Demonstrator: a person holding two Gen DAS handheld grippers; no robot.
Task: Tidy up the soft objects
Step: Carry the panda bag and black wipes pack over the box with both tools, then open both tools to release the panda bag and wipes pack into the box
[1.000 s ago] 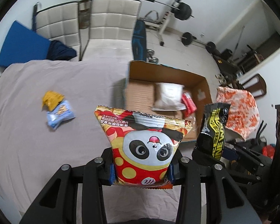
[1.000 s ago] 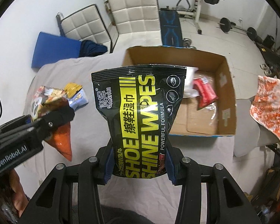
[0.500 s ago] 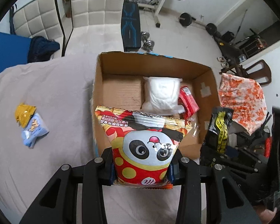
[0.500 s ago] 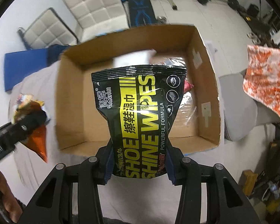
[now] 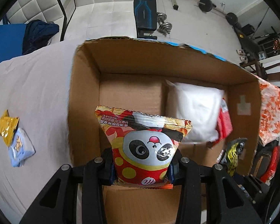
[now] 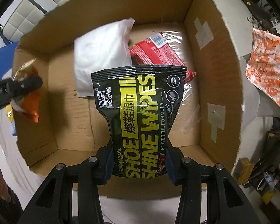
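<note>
Through the left wrist camera, my left tool is clamped on the bottom of a panda snack bag, which stands upright above the near wall of the open cardboard box. Inside the box a white bag lies against the far wall, with a red packet just beside it. Outside the box, on the pale cloth of the tabletop, 2 small packets lie touching: a yellow packet and a light blue packet. At the right edge I can see something black and yellow, probably the wipes pack, though it is blurred.

Through the right wrist camera, my right tool grips the lower end of a black shoe wipes pack, held over the box floor. The red packet partly lies under the white bag's edge.
</note>
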